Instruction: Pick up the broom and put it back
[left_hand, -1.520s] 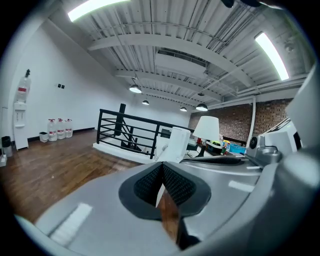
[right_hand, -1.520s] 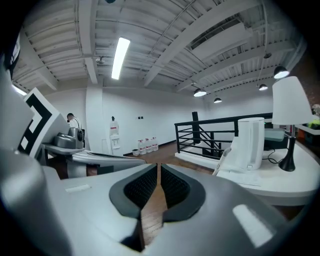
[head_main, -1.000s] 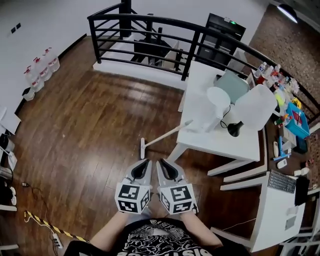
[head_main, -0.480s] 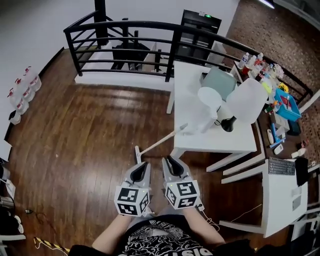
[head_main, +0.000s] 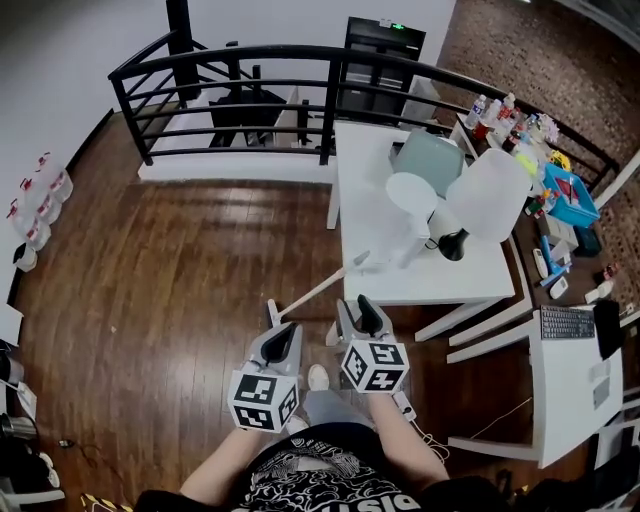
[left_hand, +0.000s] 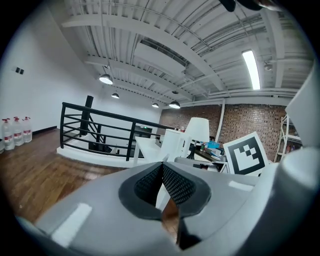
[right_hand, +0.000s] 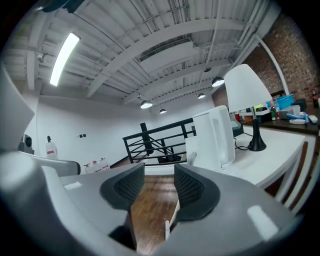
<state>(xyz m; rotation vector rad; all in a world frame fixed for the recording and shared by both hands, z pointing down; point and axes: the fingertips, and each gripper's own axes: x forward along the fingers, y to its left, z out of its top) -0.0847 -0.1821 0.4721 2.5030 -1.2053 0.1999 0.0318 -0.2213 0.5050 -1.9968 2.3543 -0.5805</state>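
1. The left gripper (head_main: 283, 340) is held low in front of the person, its jaws pressed together at the tips with nothing between them.
2. The right gripper (head_main: 358, 312) sits just beside it, slightly farther forward. Its jaws have just been opening and now stand spread; no object lies between the pads.
3. One white shoe (head_main: 318, 377) of the person shows on the dark wooden plank floor (head_main: 150, 280) between the two grippers.
4. The white broom (head_main: 320, 287), a slender long-handled type, lies just ahead of both grippers. Its head rests on the floor near the left gripper's tips, and its handle slopes up and away to rest against the near edge of the white rectangular table (head_main: 400, 290).
5. A table leg stands close to the right gripper, beside the lower handle.
6. On the table, near the handle's upper end, stand a white plastic kettle (right_hand: 215, 135) and a white-shaded lamp on a black base (head_main: 450, 245).
7. Beyond the table: a black metal railing (head_main: 250, 60) and clear bottles (head_main: 35, 205) along the left wall.
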